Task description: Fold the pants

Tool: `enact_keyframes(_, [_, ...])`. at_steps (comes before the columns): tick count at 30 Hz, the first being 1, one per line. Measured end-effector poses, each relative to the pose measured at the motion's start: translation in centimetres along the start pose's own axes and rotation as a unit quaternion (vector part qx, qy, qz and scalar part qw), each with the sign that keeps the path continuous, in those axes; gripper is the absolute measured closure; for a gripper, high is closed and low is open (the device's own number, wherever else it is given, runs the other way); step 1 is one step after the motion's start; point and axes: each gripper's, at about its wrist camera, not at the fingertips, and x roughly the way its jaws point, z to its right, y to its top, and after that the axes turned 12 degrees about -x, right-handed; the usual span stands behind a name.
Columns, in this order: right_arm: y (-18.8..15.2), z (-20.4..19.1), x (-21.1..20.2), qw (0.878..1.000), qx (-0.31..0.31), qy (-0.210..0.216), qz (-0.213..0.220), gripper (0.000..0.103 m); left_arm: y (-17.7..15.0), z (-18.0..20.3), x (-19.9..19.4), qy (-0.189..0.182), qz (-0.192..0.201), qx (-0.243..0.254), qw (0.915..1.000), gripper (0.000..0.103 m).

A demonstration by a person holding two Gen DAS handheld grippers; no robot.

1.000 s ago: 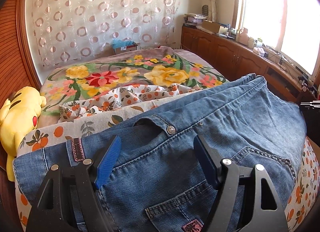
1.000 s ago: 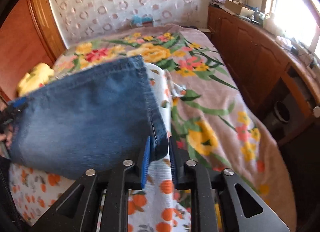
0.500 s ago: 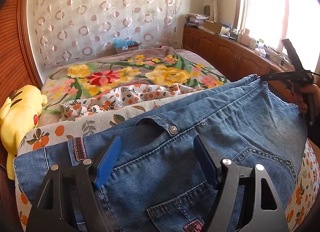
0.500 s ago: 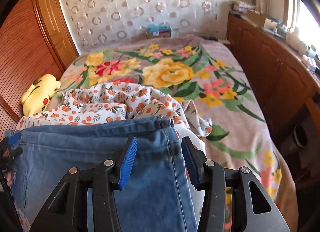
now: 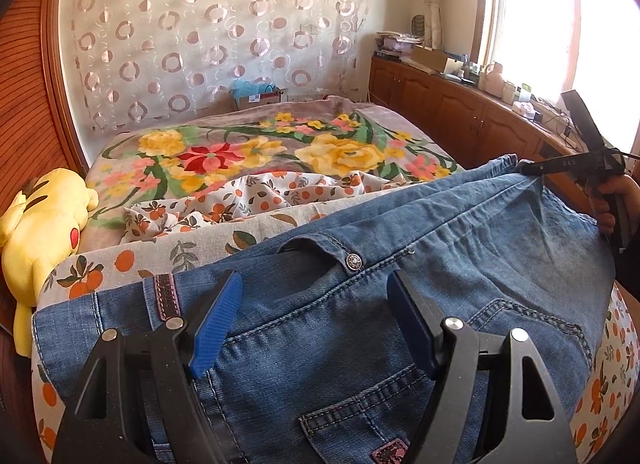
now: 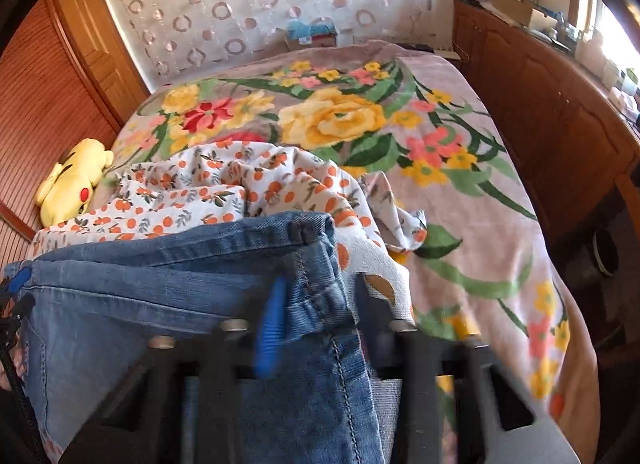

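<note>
Left wrist view: left gripper [image 5: 314, 324] fingers spread wide, gripping nothing, hovering over waistband of blue denim pants [image 5: 460, 260] spread on orange-print sheet [image 5: 240, 204] atop bed. Metal button [image 5: 354, 261], stitched back pocket visible between blue ribbed pads. Right gripper [image 5: 532, 168] at far hem, hand [image 5: 608, 200] on its handle. Yellow plush toy [image 5: 44, 224] at left.

Right wrist view: motion-blurred right gripper [image 6: 320, 316] fingers apart, pants [image 6: 160, 296] hem bunched between them; grip cannot be told. Floral blanket [image 6: 440, 136] beyond.
</note>
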Motion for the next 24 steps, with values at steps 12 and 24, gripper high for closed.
enact_keyframes(12, [2.4, -2.1, -0.9, 0.995, -0.017, -0.084, 0.046, 0.082, 0.5, -0.6, -0.5, 0.007, 0.017, -0.019, 0.9997, 0.027])
enact_keyframes(24, [-7.9, -7.8, -11.9, 0.993, -0.055, -0.032, 0.104, 0.073, -1.5, 5.0, -7.5, -0.004, 0.023, 0.032, 0.9992, 0.027])
